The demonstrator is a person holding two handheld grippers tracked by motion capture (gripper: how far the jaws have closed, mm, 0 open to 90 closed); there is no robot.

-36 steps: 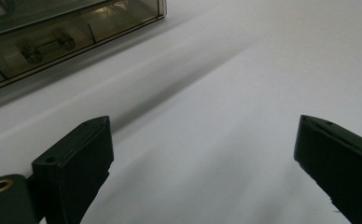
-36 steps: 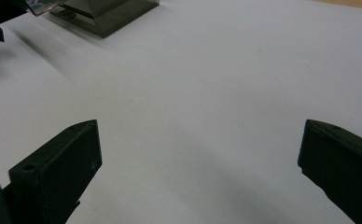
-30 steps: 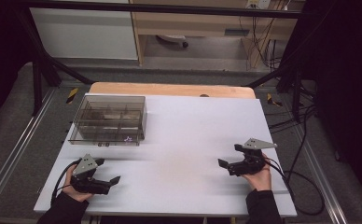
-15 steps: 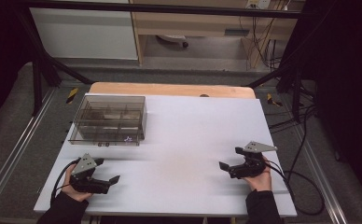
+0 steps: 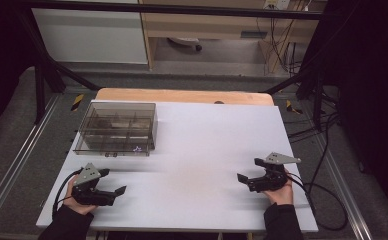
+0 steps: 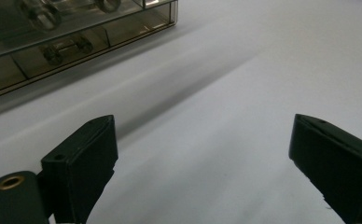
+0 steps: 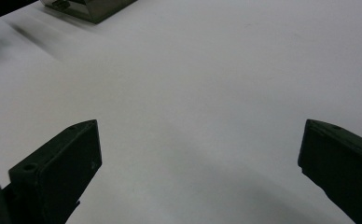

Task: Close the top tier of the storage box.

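At ten o'clock on the desk (image 5: 202,145) sits the compartment box (image 5: 116,128), untouched; my right gripper (image 5: 249,178) has drifted slightly nearer me, left gripper (image 5: 113,192) unmoved, both fingers wide, empty.

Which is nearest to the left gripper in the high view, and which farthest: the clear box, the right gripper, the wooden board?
1. Clear box, just beyond the left gripper, at the table's left.
2. Right gripper, across the table, at the near right.
3. Wooden board, along the far edge.
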